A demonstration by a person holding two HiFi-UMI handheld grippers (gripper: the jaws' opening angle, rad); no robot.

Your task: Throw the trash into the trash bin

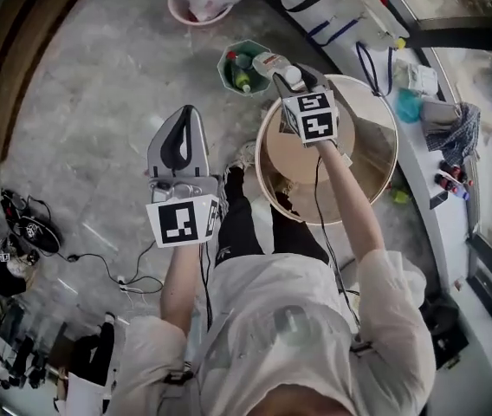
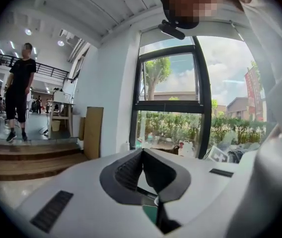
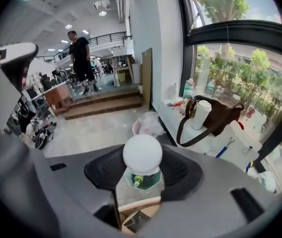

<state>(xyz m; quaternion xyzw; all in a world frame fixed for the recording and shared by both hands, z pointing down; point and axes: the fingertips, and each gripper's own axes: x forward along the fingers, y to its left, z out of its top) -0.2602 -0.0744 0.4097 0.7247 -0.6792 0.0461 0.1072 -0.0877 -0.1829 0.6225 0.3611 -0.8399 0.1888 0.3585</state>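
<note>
Clamping a bottle [image 1: 272,62] with the fingers of my right gripper [image 1: 296,78].
Only head view shows its body; left gripper [image 1: 186,115] clenched, empty.

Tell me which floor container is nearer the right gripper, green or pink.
The green octagonal bin holding bottles, just beyond the right gripper and its white-capped bottle; the pink basin lies farther away.

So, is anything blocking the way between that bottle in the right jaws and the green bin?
Nothing visible does. The bottle in the right gripper points at the open green bin, just beyond the round table's rim.
</note>
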